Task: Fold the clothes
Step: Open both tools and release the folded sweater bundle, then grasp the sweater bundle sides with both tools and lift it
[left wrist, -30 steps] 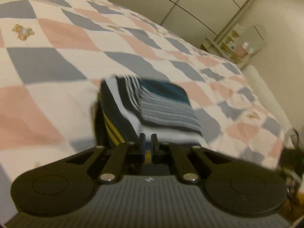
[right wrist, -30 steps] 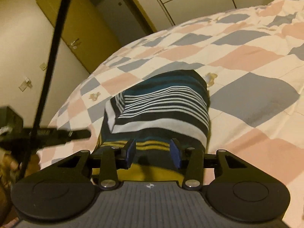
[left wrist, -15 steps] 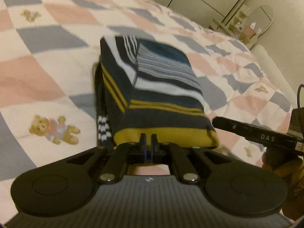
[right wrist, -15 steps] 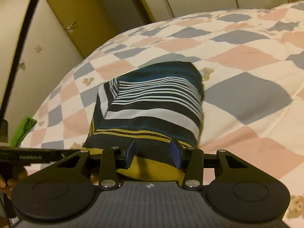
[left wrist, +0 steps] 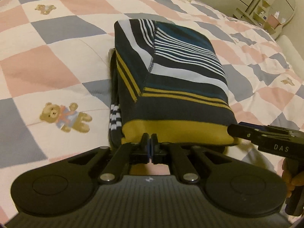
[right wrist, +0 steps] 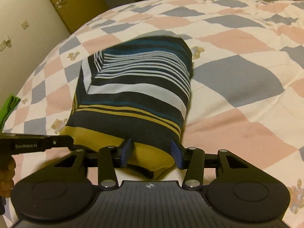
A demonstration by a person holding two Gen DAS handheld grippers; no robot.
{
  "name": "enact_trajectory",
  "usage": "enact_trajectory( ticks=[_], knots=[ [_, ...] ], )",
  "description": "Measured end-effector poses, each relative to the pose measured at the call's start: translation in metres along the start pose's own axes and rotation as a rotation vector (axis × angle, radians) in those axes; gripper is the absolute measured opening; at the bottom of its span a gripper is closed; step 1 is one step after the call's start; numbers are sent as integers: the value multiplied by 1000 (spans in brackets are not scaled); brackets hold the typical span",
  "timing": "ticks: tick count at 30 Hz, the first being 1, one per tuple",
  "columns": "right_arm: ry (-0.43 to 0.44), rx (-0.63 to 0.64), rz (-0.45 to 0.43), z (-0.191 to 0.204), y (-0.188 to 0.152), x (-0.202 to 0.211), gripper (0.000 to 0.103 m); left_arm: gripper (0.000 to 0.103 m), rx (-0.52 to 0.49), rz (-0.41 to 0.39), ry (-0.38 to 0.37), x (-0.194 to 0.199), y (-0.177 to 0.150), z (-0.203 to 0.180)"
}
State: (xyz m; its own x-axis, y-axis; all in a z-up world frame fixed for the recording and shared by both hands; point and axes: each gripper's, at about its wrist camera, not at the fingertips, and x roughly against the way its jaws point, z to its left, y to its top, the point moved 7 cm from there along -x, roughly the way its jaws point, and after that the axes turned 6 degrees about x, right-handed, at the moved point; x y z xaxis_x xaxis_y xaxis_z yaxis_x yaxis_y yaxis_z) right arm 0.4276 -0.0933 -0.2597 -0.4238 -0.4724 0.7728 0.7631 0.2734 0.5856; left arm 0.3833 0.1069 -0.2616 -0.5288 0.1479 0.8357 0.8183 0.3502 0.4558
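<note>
A folded striped garment (left wrist: 180,79), in navy, white, teal and mustard, lies on the checked bedspread (left wrist: 47,66). Its mustard hem faces me. My left gripper (left wrist: 150,140) is shut at that hem, left of its middle, with its tips pressed against the cloth edge. In the right wrist view the same garment (right wrist: 136,95) runs away from my right gripper (right wrist: 151,152). That gripper stands open with its two blue pads on either side of the hem's right part. The left gripper (right wrist: 70,142) shows side-on at the hem's left corner.
The bedspread (right wrist: 237,79) spreads wide on every side of the garment. A green cloth (right wrist: 9,106) lies at the bed's far left edge. A wooden door (right wrist: 76,1) stands behind the bed. A shelf with a mirror (left wrist: 275,15) is at the back right.
The garment was blurred and moving a second ago and now lies still and flat on the bed. Both grippers have drawn nearer to its mustard hem. Their jaw widths look unchanged.
</note>
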Motion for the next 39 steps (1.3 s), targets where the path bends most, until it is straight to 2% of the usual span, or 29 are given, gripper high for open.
enact_trajectory(
  ticks=[10, 12, 17, 20, 26, 30, 34, 37, 39],
  knots=[
    [14, 23, 20, -6, -18, 23, 50, 8, 49, -4, 71, 33, -30, -20],
    [21, 33, 28, -7, -20, 26, 55, 15, 57, -10, 89, 40, -34, -22],
    [56, 27, 27, -14, -19, 33, 67, 24, 78, -23, 115, 54, -38, -21],
    [68, -6, 30, -24, -16, 31, 73, 29, 89, -16, 116, 53, -31, -11],
    [26, 0, 52, -33, -1, 9, 73, 30, 99, -5, 108, 46, -14, 10],
    [18, 8, 45, -32, 25, -5, 73, 31, 84, 15, 75, 34, 3, 20],
    [80, -54, 31, -37, 51, -17, 78, 35, 50, 30, 53, 23, 28, 30],
    [147, -140, 28, -46, 62, -29, 83, 38, 52, 53, 10, 14, 44, 35],
    [191, -211, 26, -54, 66, -37, 84, 44, 66, 68, -30, 8, 52, 37]
  ],
)
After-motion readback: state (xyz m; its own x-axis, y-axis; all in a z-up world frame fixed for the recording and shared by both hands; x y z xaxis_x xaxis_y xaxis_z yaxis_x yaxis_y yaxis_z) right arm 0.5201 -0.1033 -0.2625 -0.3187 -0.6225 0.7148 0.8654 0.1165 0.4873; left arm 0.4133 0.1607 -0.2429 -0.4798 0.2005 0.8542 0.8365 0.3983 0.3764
